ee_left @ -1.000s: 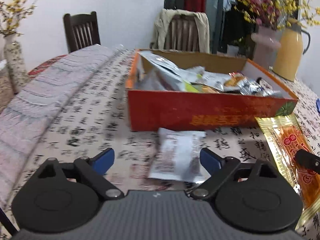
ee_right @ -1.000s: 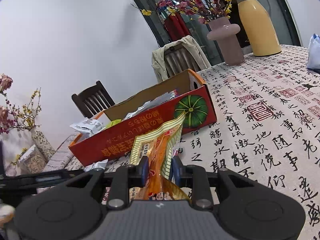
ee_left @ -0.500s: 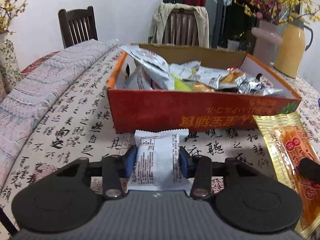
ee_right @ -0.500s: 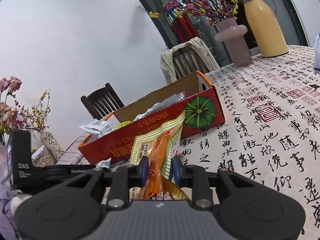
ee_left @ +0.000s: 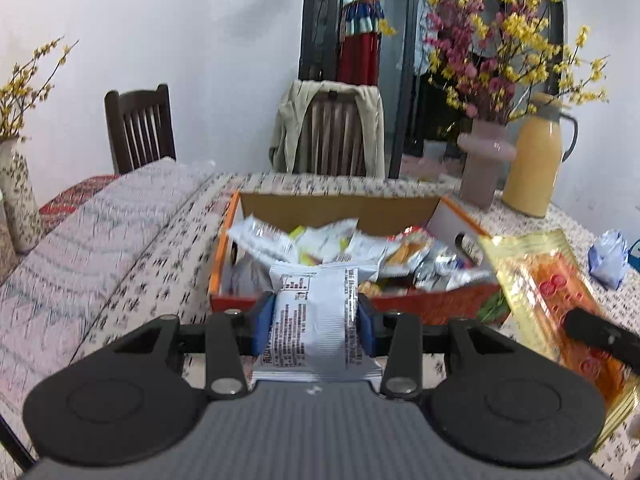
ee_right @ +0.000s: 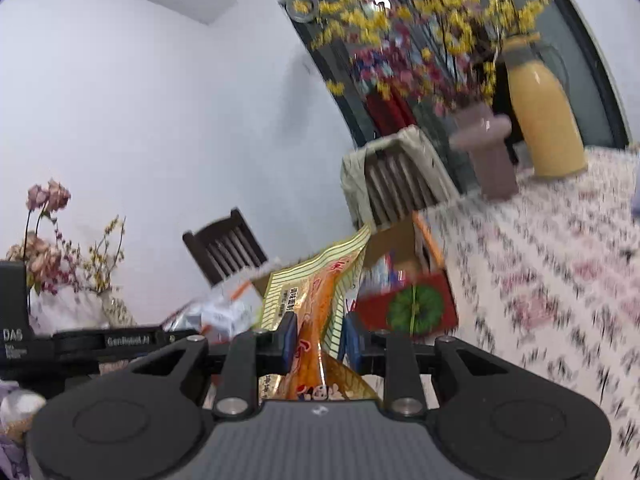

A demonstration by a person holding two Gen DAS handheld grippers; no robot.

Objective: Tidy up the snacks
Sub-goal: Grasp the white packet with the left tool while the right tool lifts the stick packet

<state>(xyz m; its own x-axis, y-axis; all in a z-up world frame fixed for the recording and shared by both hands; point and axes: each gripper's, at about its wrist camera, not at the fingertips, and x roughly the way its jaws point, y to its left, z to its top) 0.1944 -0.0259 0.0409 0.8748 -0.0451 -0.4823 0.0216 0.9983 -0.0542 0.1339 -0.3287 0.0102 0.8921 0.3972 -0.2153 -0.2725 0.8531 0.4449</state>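
Observation:
My left gripper is shut on a white snack packet and holds it in the air just in front of the orange cardboard box, which holds several snack packets. My right gripper is shut on a long gold and orange snack packet, lifted off the table; that packet also shows at the right of the left wrist view. The box appears in the right wrist view behind the packet, with a green pumpkin print on its end.
The table has a calligraphy-print cloth. A pink vase with flowers and a yellow thermos stand at the back right. A crumpled blue wrapper lies at the right. Two chairs stand behind the table.
My left gripper closed on the white packet and lifted it off the table toward the box. My right gripper rose with the gold packet and tilted up.

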